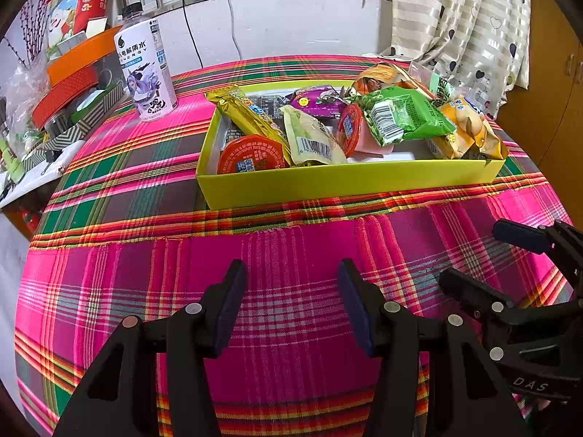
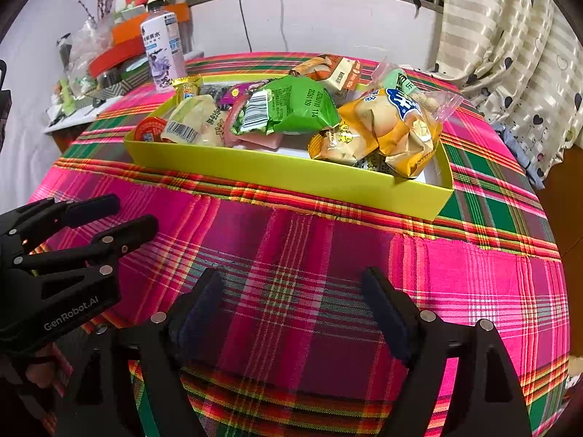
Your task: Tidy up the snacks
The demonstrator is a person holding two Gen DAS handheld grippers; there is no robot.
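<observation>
I logged the scene from left to right in the left wrist view. At upper left, a drink bottle stood upright on the worktop, which was covered with a pink and green plaid cloth. At centre, the yellow box sat on the cloth with the snacks piled inside it: a red-lidded cup in its near left corner, a pale packet beside that, a green packet right of centre leaning on the others, and a yellow bag at the right end. Lower centre, my left hand-held gripper hung over bare cloth, fingers spread apart and holding nothing. At right edge, my right hand-held gripper was also released and carried nothing. In the right wrist view, its pads stood wide apart in the lower frame, well short of the box.
</observation>
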